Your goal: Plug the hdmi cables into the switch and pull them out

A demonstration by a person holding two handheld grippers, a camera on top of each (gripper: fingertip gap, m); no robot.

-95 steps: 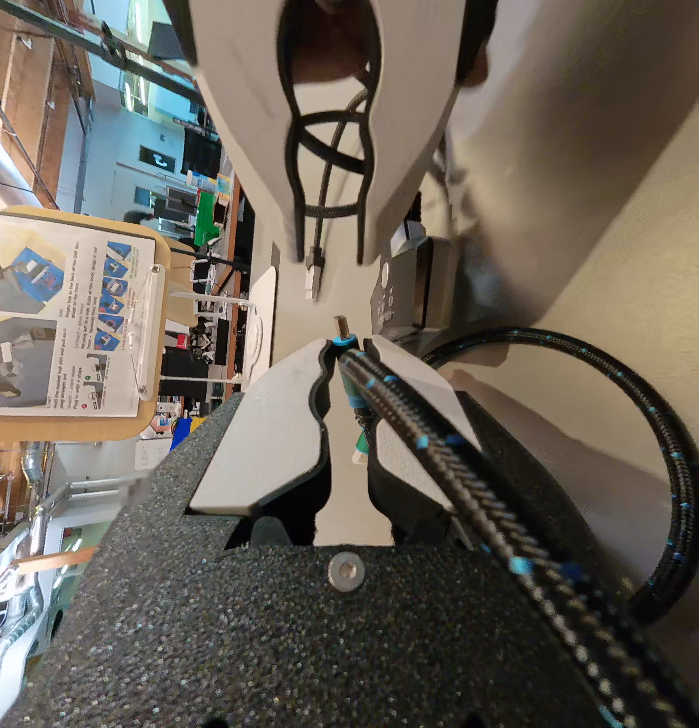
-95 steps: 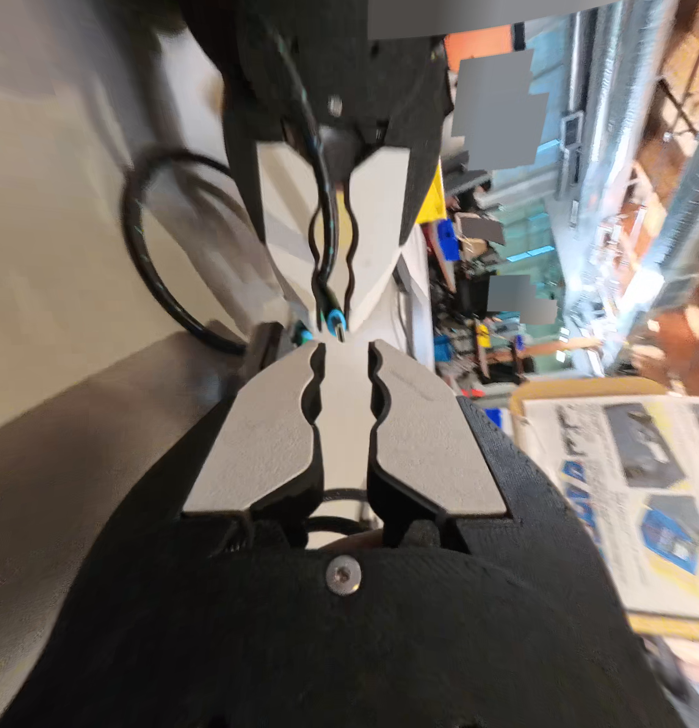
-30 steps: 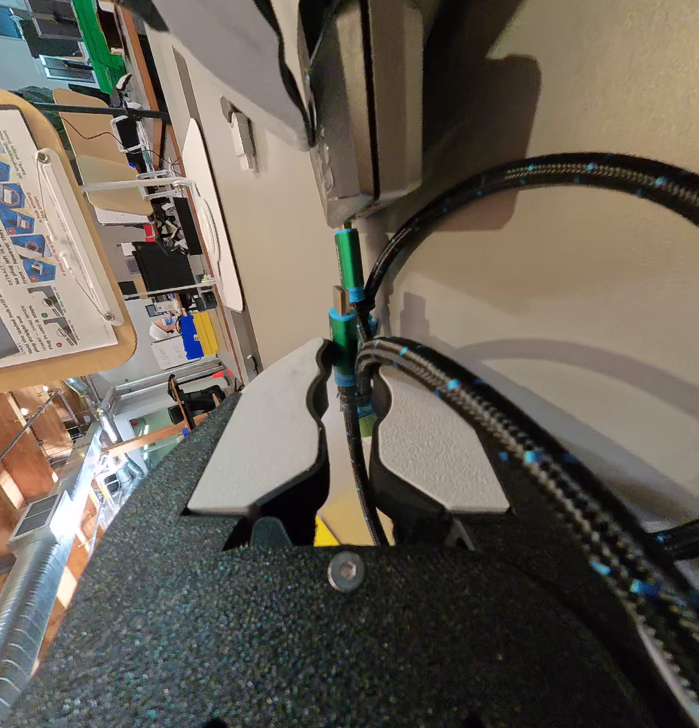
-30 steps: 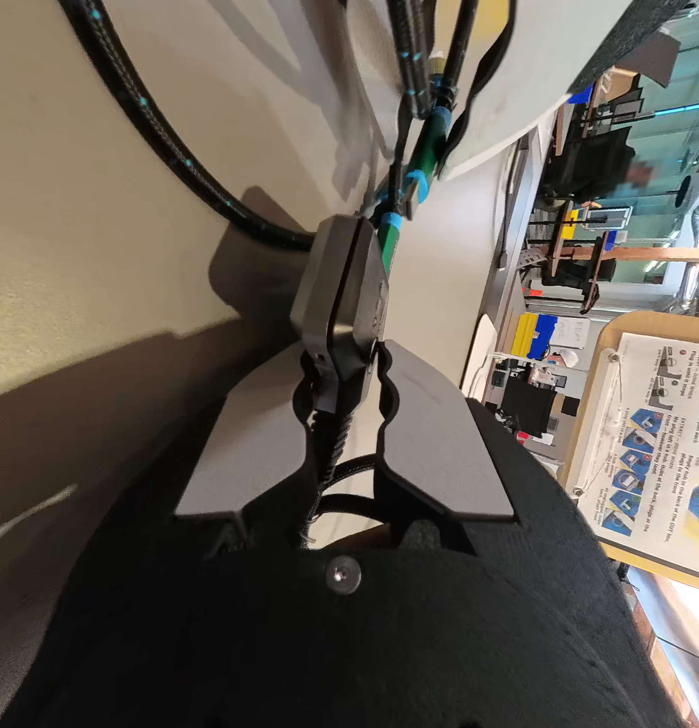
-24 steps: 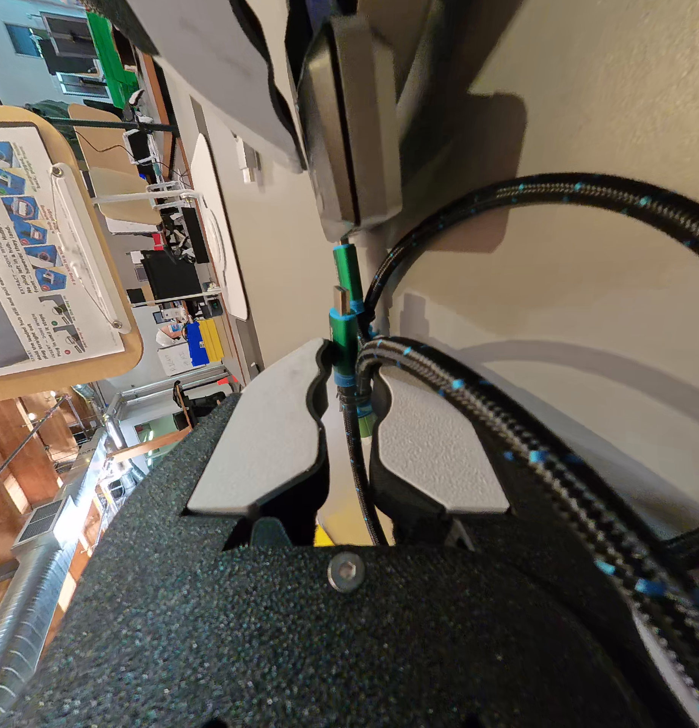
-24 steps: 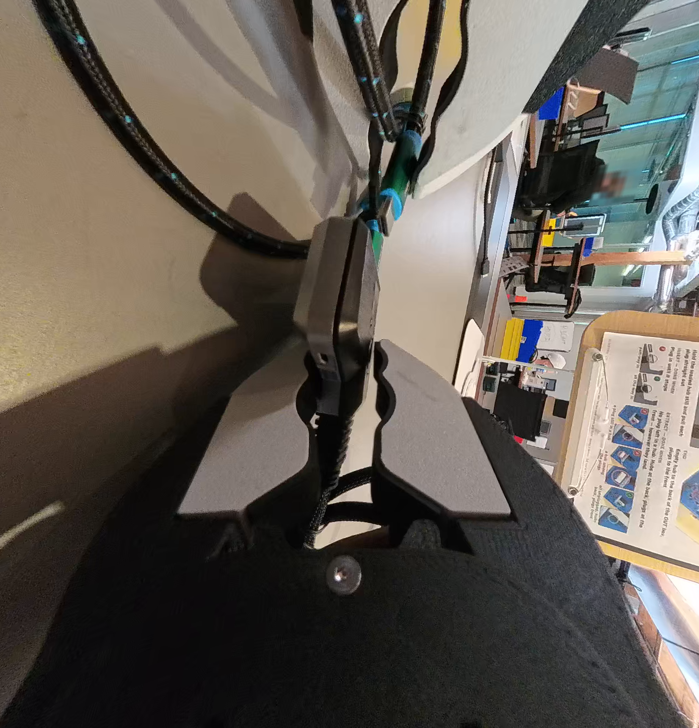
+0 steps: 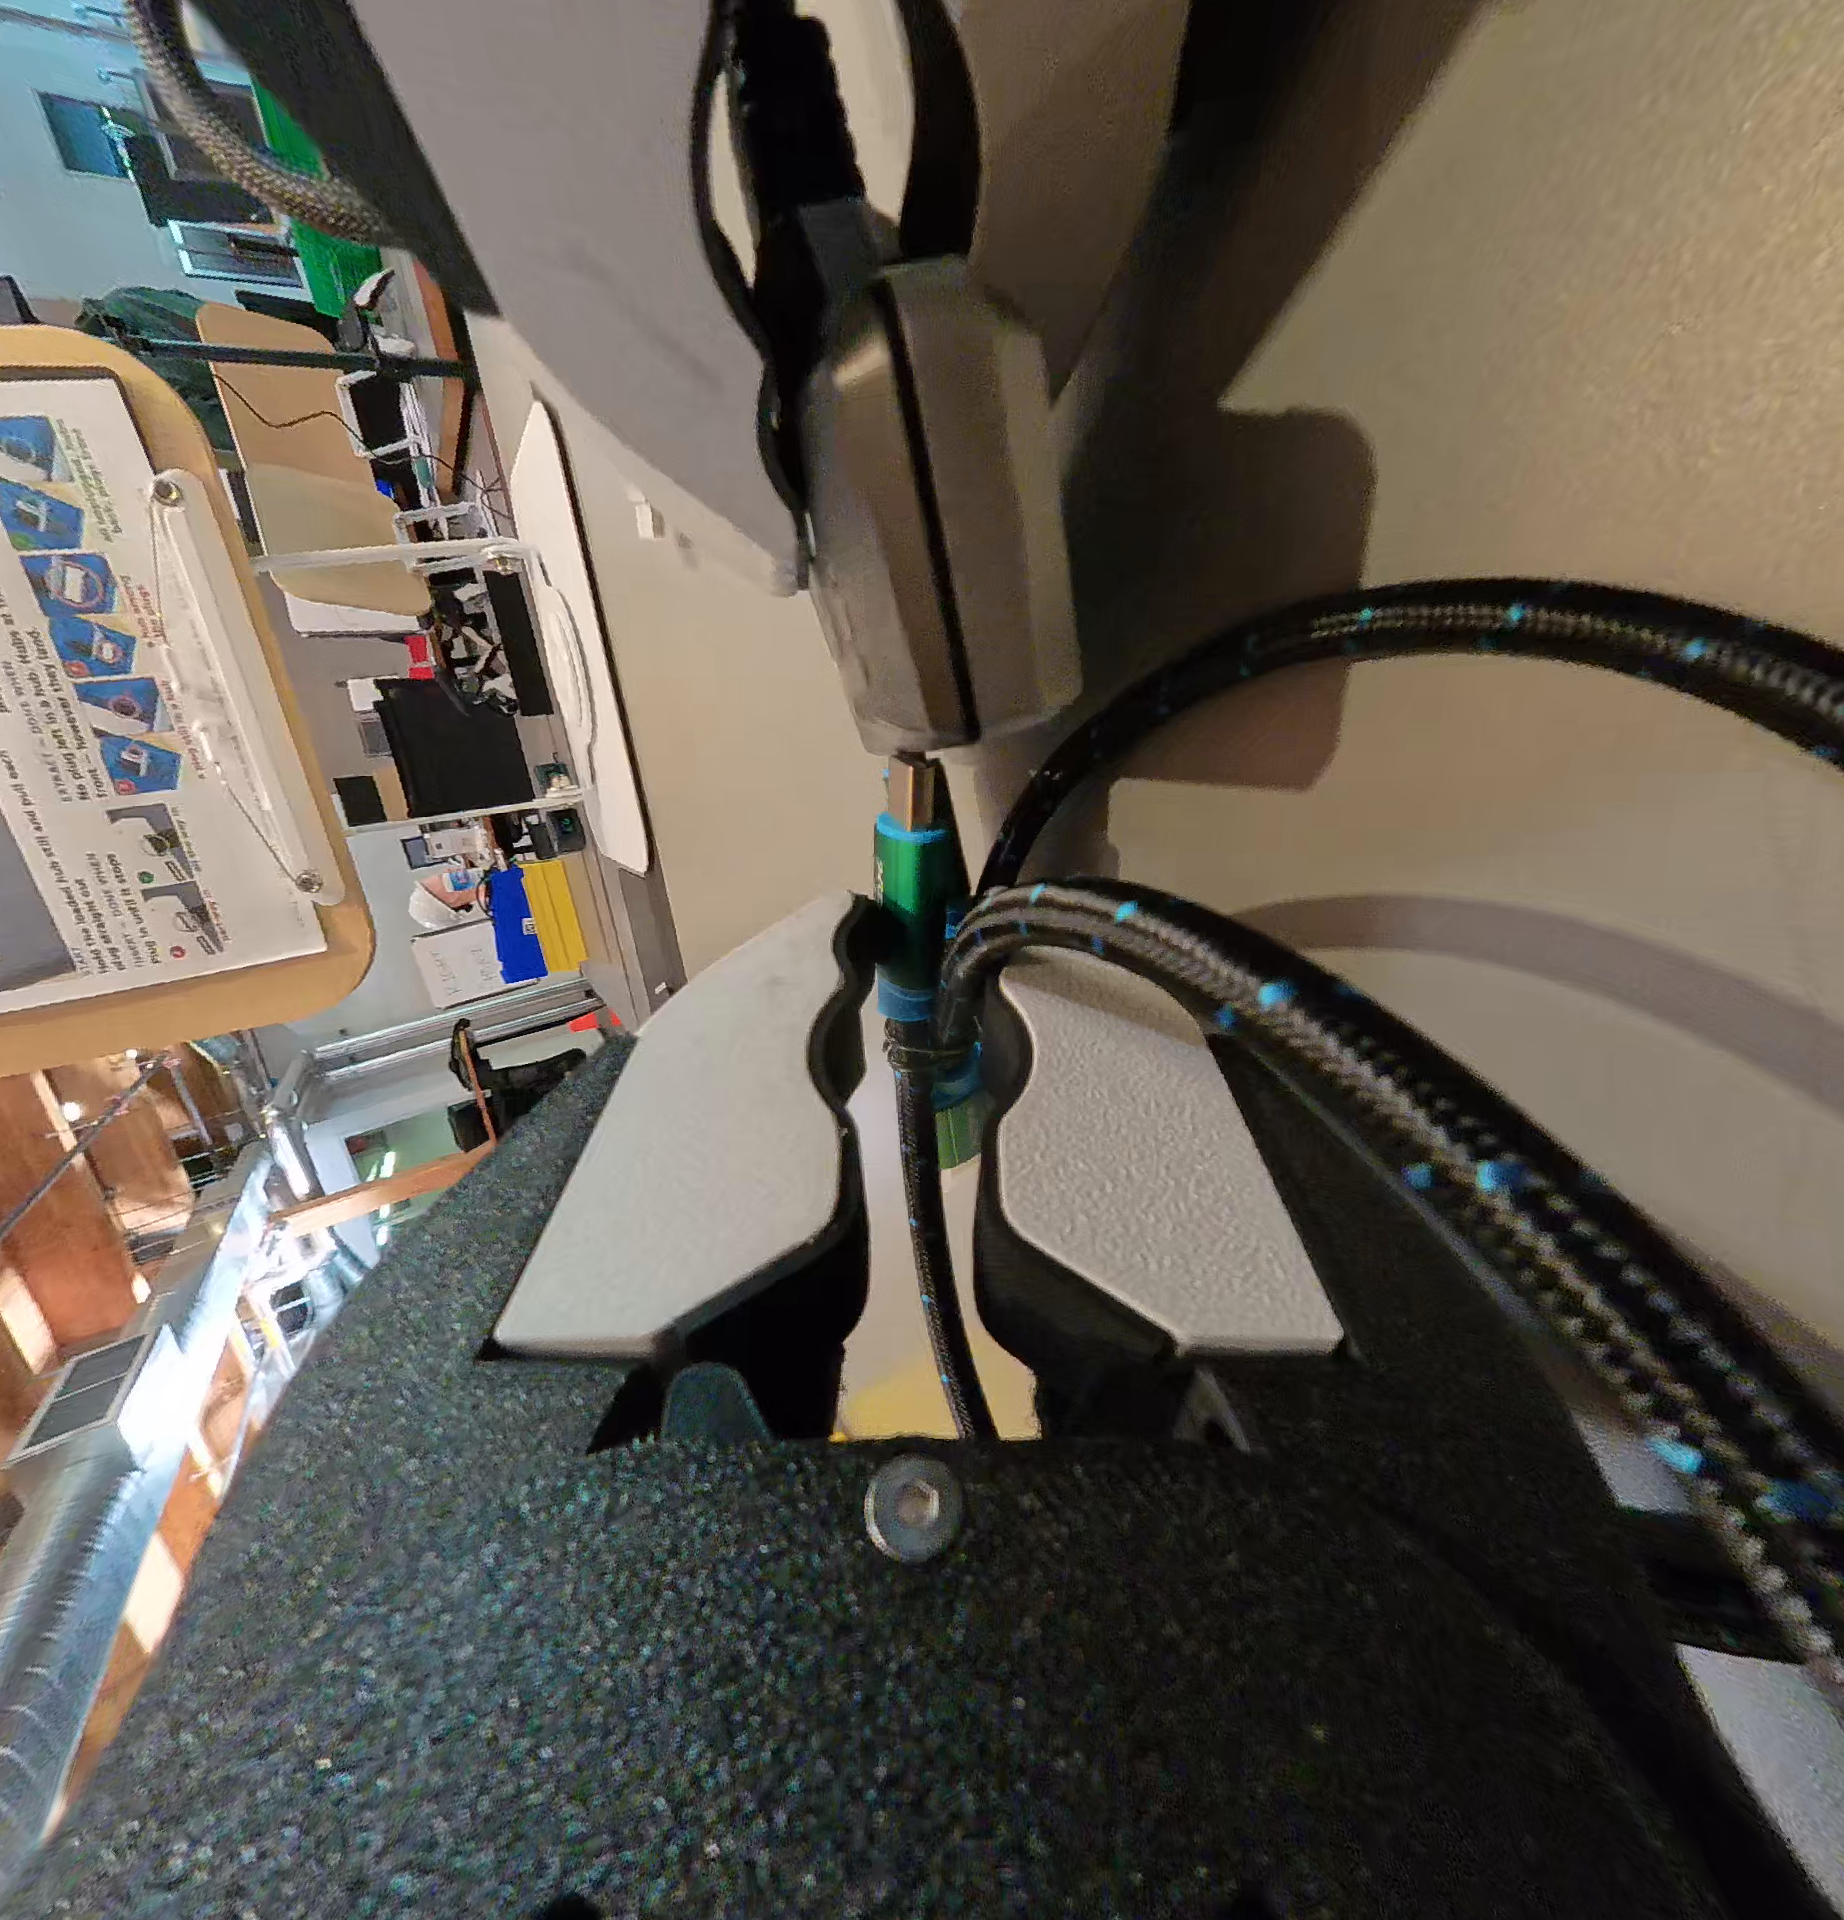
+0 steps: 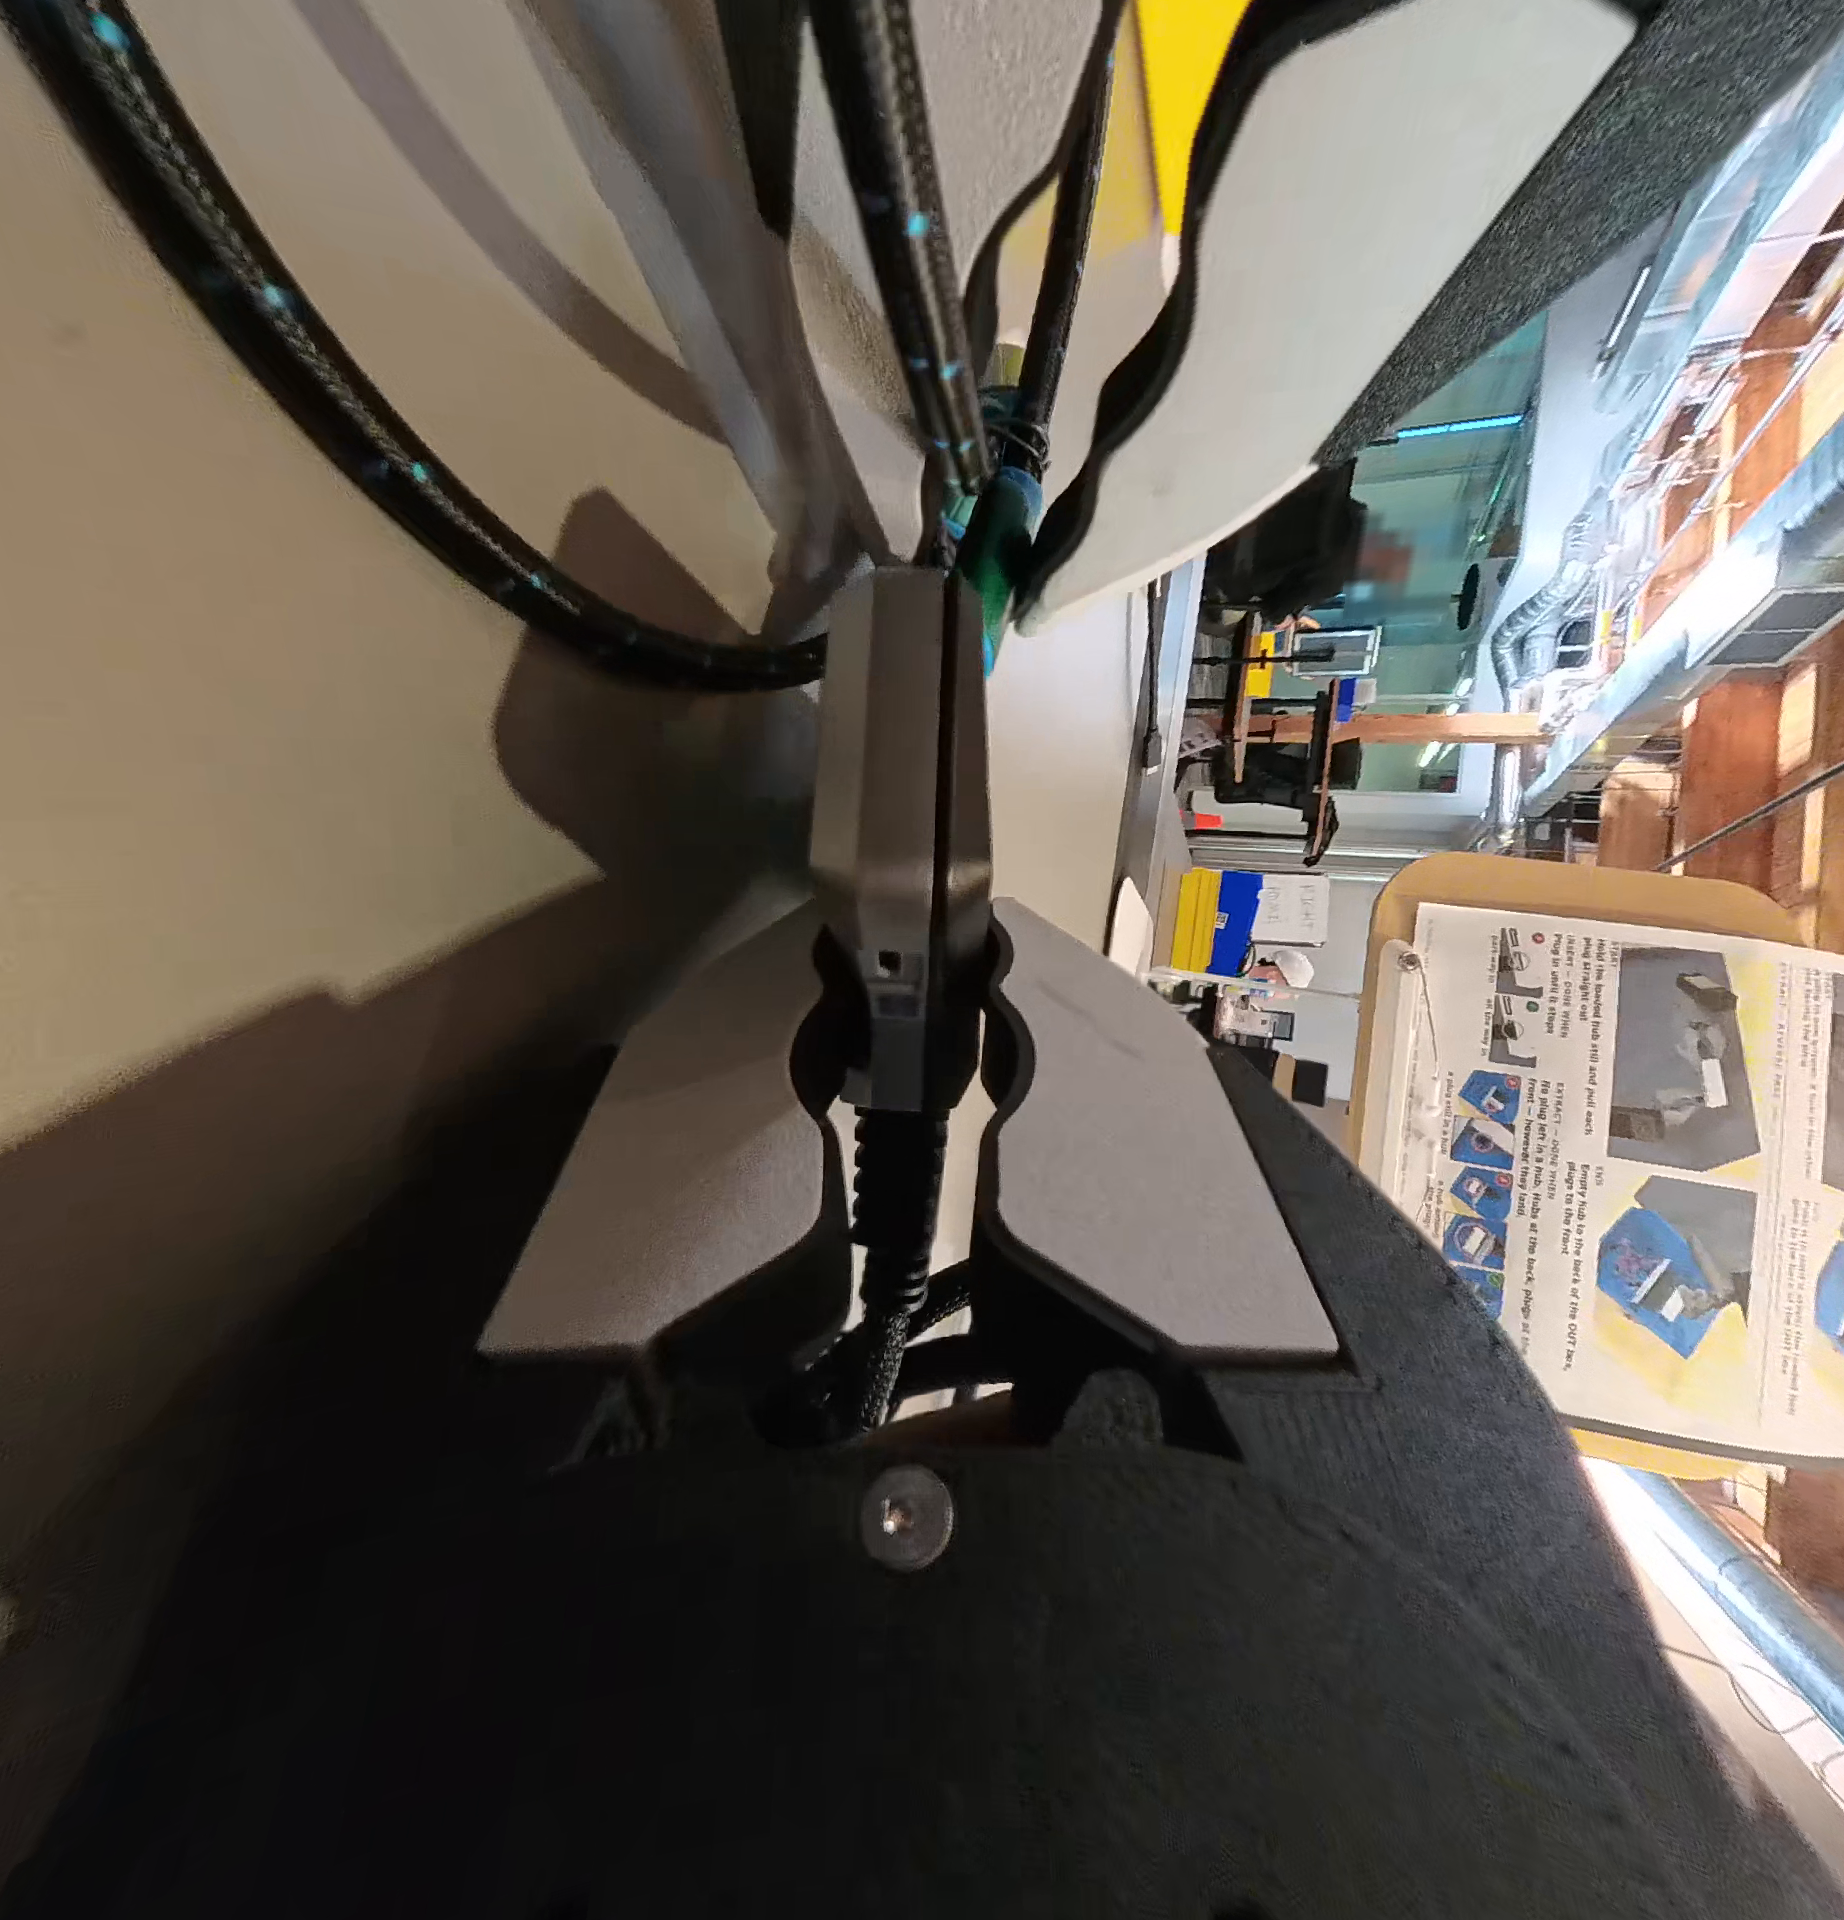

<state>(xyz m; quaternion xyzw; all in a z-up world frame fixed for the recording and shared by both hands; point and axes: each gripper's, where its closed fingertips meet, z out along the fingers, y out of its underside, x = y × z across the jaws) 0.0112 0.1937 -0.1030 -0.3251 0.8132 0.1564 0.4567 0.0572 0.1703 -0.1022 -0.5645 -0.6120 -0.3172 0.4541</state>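
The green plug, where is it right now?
In the left wrist view, the green plug sits pinched in the left gripper, its metal tip just below the grey hub.

Bright, warm indoor light w/ daylight glare at lower right of right wrist view. Hard dark shadows on the beige table (image 7: 1624, 312), esp. lower left. Strong fisheye bending at edges. Slight motion blur up top; far background soft, close-range stuff mostly sharp.
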